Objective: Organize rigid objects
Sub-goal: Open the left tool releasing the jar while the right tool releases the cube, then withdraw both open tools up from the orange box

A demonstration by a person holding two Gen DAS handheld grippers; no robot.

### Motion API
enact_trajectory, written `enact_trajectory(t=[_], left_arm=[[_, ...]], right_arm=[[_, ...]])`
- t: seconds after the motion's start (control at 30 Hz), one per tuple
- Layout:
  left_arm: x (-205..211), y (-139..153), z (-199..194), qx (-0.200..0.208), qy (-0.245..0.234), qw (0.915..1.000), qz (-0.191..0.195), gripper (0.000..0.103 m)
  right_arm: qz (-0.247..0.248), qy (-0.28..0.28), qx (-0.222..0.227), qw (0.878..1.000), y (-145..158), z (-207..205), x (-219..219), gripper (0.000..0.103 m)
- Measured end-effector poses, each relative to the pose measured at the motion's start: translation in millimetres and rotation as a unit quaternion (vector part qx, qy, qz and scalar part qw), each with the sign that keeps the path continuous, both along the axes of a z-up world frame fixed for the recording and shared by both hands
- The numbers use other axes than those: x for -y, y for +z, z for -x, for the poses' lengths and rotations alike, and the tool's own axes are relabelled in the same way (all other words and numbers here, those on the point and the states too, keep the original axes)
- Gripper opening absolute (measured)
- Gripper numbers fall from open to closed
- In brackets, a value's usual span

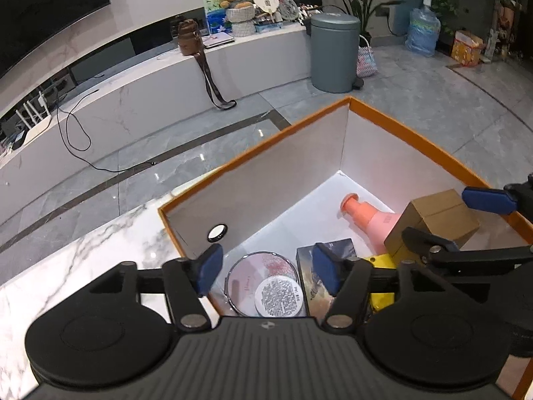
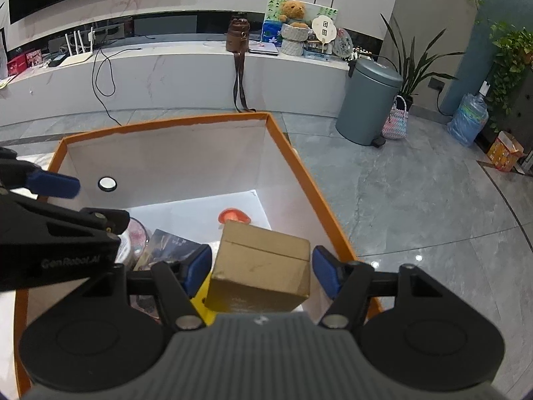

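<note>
— Orange-rimmed, white inside: that is the box [image 2: 166, 123] I am working over, and it sits on the marble table [image 1: 100, 243]. What do you want to know?

— What is in it, and what crowds your reach?

— My right gripper [image 2: 261, 273] hangs over the near right part of the box with the brown cardboard box [image 2: 263, 266] between its blue pads. The pads stand just off its sides, so the jaws are apart and not pressing on it. Behind it, farther in, lies the pink bottle [image 1: 369, 218] on its side, cap toward the far corner.

— And your left?

— My left gripper [image 1: 268, 271] is over the near left part, jaws apart with nothing between them. Below it lies a round tin [image 1: 263, 280] with a smaller white disc [image 1: 279, 296] resting on it, and just right of that a dark printed box [image 1: 328, 250]. A yellow item [image 1: 383, 295] is wedged between the dark box and the cardboard one; what it is I cannot tell.

— Anything around the box?

— Grey tiled floor [image 2: 416, 200] beyond it, a grey pedal bin [image 2: 368, 103] far right, and a long white ledge [image 2: 183, 76] along the far wall bearing a brown bag [image 2: 238, 35] and a teddy bear [image 2: 293, 11].
</note>
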State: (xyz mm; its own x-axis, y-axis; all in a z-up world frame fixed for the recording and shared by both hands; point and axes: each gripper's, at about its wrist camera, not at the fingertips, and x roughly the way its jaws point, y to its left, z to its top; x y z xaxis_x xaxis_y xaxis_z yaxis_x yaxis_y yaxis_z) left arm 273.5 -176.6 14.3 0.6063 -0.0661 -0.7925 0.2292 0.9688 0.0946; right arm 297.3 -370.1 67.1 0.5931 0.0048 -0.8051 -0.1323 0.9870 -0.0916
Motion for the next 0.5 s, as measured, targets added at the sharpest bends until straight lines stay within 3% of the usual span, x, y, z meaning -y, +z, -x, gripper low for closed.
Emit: enact_trajectory(t=[0.2, 0.23, 0.27, 0.3, 0.5], left_arm=[[-13, 17, 11, 0.005, 0.019, 0.9989, 0.043, 0.08], [-14, 21, 14, 0.007, 0.02, 0.9985, 0.05, 0.091], [-14, 25, 18, 0.009, 0.024, 0.9983, 0.053, 0.097], [-13, 29, 22, 0.013, 0.028, 0.9981, 0.053, 0.097], [-7, 52, 49, 0.029, 0.045, 0.9979, 0.036, 0.097]], right_arm=[[-0.005, -0.006, 0.004, 1.0, 14, 4, 2, 0.072], [-0.004, -0.006, 0.003, 1.0, 17, 6, 2, 0.072], [-0.003, -0.004, 0.0, 1.0, 20, 8, 3, 0.081], [-0.007, -0.001, -0.001, 1.0, 23, 10, 3, 0.089], [-0.029, 0.0, -0.007, 1.0, 49, 33, 3, 0.095]])
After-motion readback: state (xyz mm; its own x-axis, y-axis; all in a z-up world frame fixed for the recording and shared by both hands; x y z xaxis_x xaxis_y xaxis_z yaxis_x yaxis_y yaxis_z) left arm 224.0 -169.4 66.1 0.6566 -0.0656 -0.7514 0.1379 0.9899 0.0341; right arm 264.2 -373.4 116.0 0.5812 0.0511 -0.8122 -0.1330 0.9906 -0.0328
